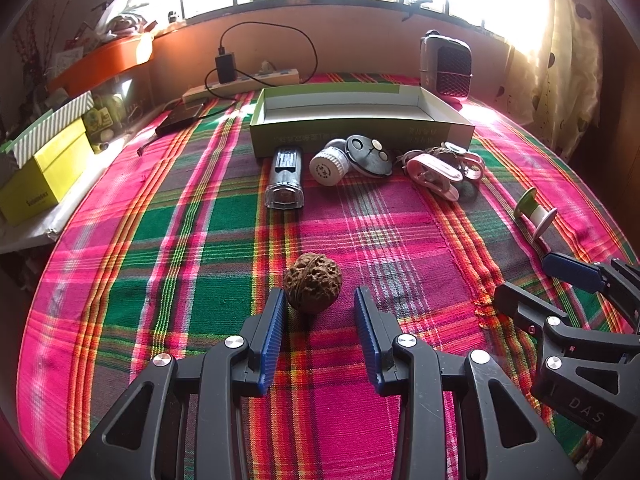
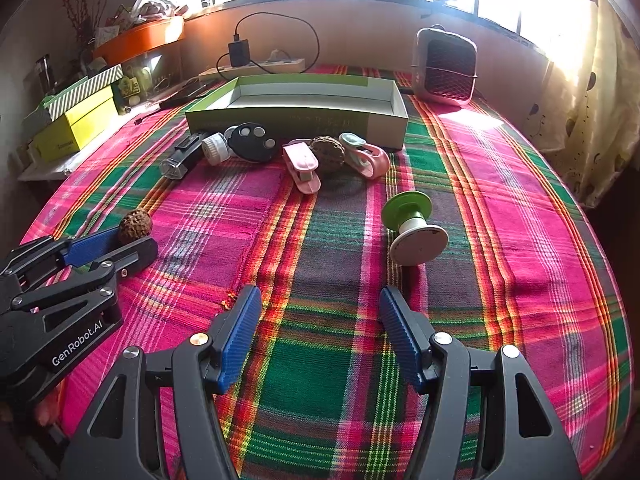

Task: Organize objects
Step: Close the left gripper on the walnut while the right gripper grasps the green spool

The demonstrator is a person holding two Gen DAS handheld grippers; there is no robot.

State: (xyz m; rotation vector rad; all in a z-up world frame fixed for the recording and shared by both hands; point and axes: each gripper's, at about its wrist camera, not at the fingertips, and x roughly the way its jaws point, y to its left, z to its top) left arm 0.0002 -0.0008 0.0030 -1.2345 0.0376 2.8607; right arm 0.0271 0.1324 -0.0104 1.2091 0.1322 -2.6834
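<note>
Nothing is yet seen in the green box [image 1: 352, 120] at upper centre; its clutter lies in front, a walnut [image 1: 313, 288] sits between the wide-open left gripper [image 1: 320, 312], and the right gripper [image 2: 320, 312] gapes empty.

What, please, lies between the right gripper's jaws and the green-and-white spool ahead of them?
Only bare plaid tablecloth separates the right gripper from the spool, as the right wrist view shows.

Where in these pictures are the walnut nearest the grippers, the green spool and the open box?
walnut [image 1: 313, 288], left wrist view, middle of its shell.
green spool [image 2: 407, 209], right wrist view, its green flange.
open box [image 2: 280, 118], right wrist view, its near outer wall.
</note>
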